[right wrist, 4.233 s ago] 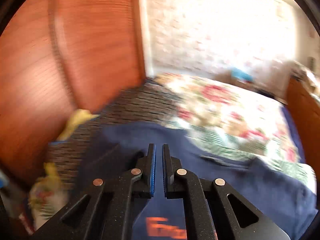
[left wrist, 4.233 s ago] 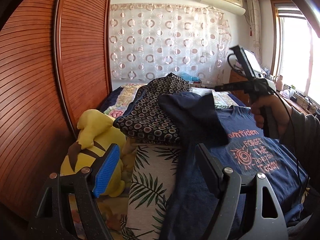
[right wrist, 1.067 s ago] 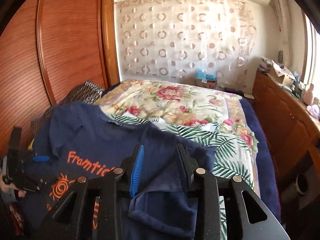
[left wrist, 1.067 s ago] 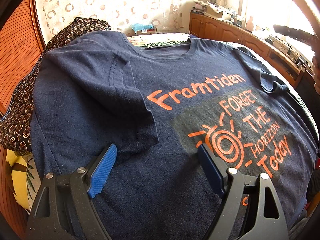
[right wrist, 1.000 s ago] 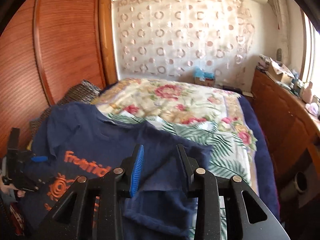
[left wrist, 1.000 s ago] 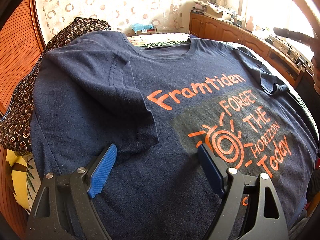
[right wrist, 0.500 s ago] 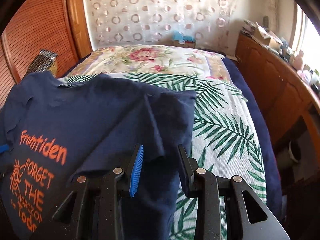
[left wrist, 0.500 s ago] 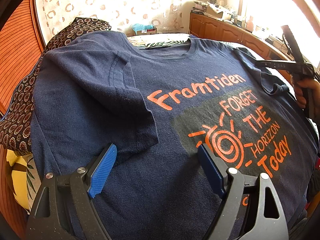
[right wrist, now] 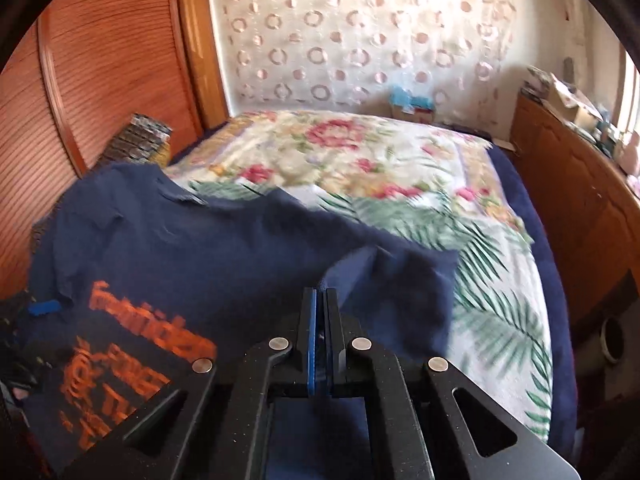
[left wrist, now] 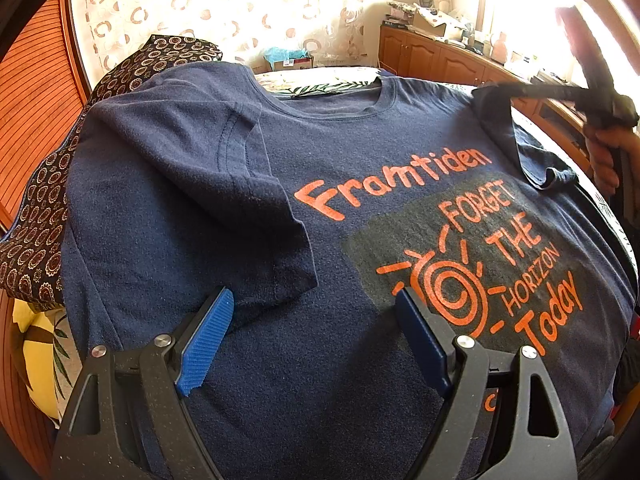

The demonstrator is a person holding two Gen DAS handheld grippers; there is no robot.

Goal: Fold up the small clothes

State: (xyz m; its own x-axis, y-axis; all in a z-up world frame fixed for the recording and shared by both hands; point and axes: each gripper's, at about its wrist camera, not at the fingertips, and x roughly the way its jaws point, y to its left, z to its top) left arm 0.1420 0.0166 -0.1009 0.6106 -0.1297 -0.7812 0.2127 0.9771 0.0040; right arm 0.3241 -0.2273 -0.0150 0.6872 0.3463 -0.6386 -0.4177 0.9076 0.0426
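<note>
Left wrist view
T-shirt: navy T-shirt point(left wrist: 360, 208) lies spread face up on the bed, orange print readable ("Framtiden", "FORGET THE HORIZON Today"); its lower hem runs out of frame under my fingers.
Left sleeve: left sleeve point(left wrist: 256, 216) folded inward over the chest, its cuff edge just ahead of my blue pad.
My left gripper: left gripper point(left wrist: 312, 340) spread wide, nothing between the pads, low over the shirt body; I cannot tell whether the tips touch the cloth.
My right gripper: right gripper point(left wrist: 496, 90) seen far right, blown out by window glare; its tip meets the raised right sleeve point(left wrist: 504, 120). My right hand point(left wrist: 608, 156) is partly cut by the frame edge.
Patterned fabric: dark patterned fabric point(left wrist: 48, 208) beside the shirt on the left, partly under it.
Yellow item: only a strip of a yellow plush point(left wrist: 36, 348) shows at lower left.

Right wrist view (motion-blurred)
My right gripper: right gripper point(right wrist: 320, 308) clamped tight on a pinch of navy sleeve cloth, lifted above the shirt.
T-shirt: T-shirt point(right wrist: 192, 264) at left, print smeared, barely legible.
Bedspread: floral and palm-leaf bedspread point(right wrist: 400, 168) beyond and to the right.
Left gripper: only a blue pad and dark shapes at far left edge.
</note>
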